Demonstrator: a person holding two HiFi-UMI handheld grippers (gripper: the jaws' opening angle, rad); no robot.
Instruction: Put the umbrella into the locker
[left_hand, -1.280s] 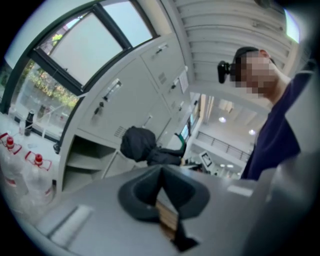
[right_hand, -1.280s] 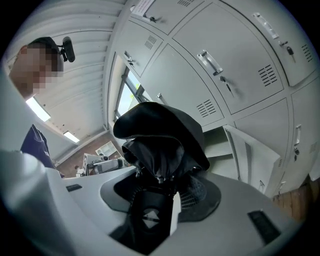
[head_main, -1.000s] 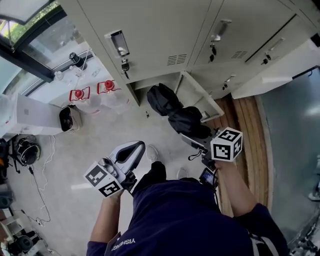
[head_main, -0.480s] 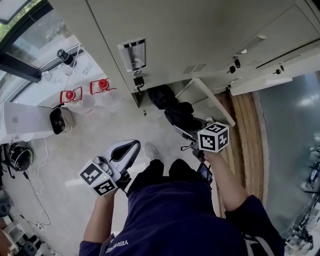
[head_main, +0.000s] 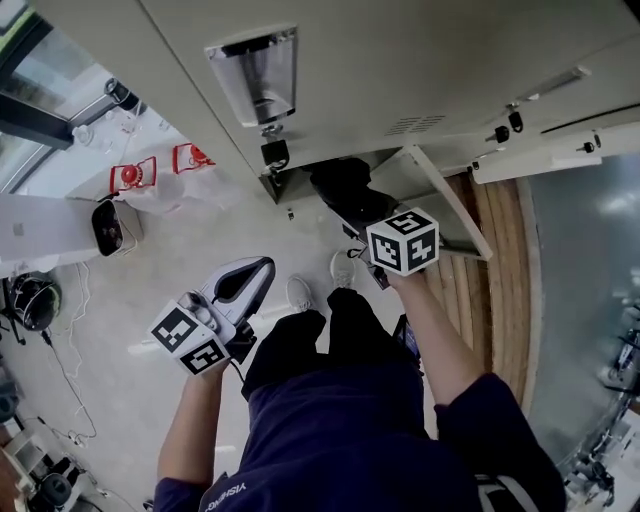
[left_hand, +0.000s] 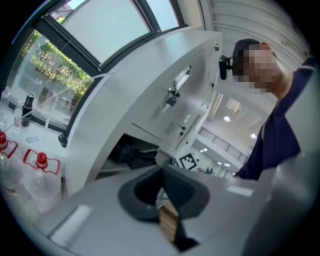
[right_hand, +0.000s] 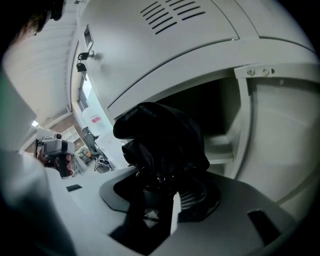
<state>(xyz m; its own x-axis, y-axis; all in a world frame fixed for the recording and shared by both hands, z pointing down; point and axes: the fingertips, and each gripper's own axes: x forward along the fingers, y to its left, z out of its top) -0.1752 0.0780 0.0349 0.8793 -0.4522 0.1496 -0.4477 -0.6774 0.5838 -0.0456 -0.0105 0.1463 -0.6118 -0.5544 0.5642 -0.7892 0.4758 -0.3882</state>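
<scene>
The bank of lockers (head_main: 400, 60) fills the top of your head view. One low compartment (right_hand: 220, 115) stands open at twelve o'clock, with its door (head_main: 440, 195) swung out toward two. The black umbrella (right_hand: 160, 145) is bunched right at the mouth of that compartment. Your right gripper (right_hand: 162, 202) pinches the umbrella's near end. Your left gripper (left_hand: 167, 212), at eight o'clock from the right one, has its jaws pressed together on nothing.

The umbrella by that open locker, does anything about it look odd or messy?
Slightly. The black umbrella, clamped in the right gripper, is a loose, bunched bundle of fabric rather than a neat roll, held at the mouth of the open bottom locker. Nothing looks spilled or broken.
</scene>
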